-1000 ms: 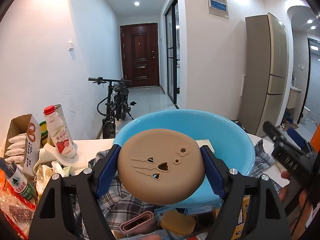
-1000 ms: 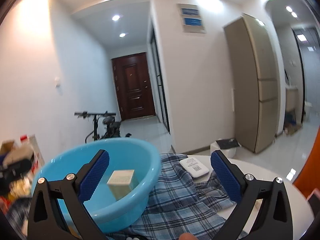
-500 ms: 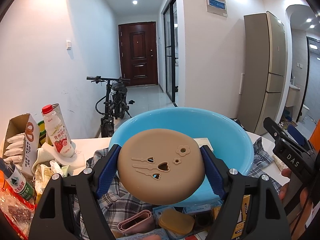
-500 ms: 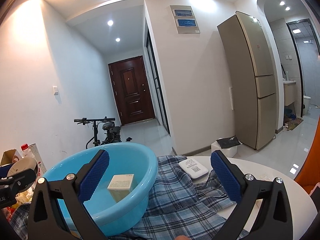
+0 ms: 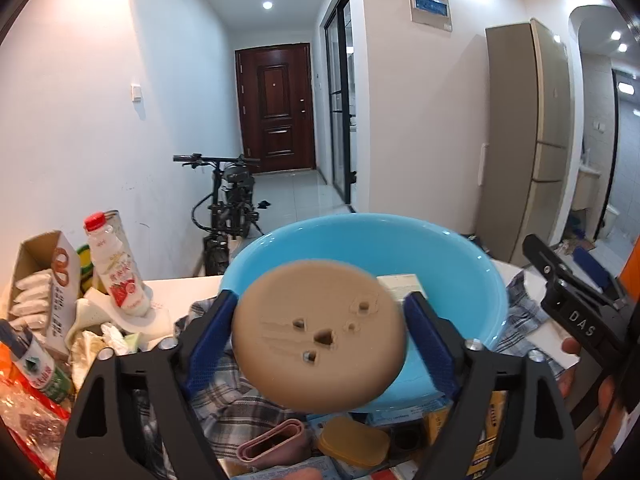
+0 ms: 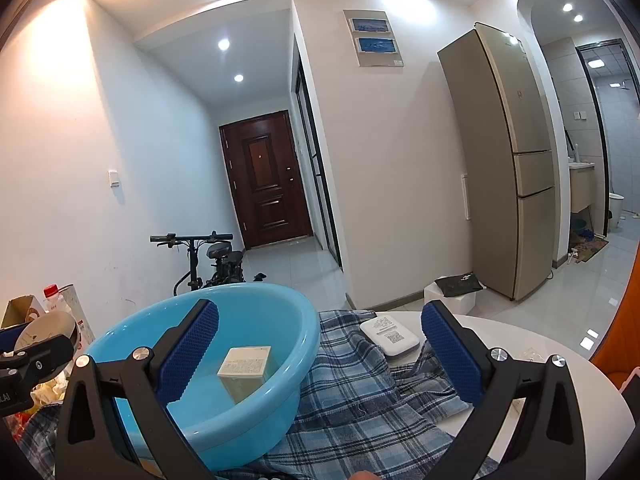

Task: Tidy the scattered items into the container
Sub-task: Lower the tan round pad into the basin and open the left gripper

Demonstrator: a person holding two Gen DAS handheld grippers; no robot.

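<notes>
Releasing the round tan silicone disc with cut-out holes (image 5: 320, 332), the left gripper (image 5: 318, 340) is opening; the disc sits blurred between its parting jaws, at the near rim of the light-blue plastic basin (image 5: 400, 240). The right gripper (image 6: 320, 354) hangs wide and empty beside the basin. Next likely calls for fetching another scattered item.

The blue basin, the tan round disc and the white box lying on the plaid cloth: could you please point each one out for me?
blue basin (image 6: 280, 304): right wrist view, far rim.
tan round disc (image 5: 320, 334): left wrist view, middle of its face.
white box (image 6: 390, 336): right wrist view, labelled top.
</notes>
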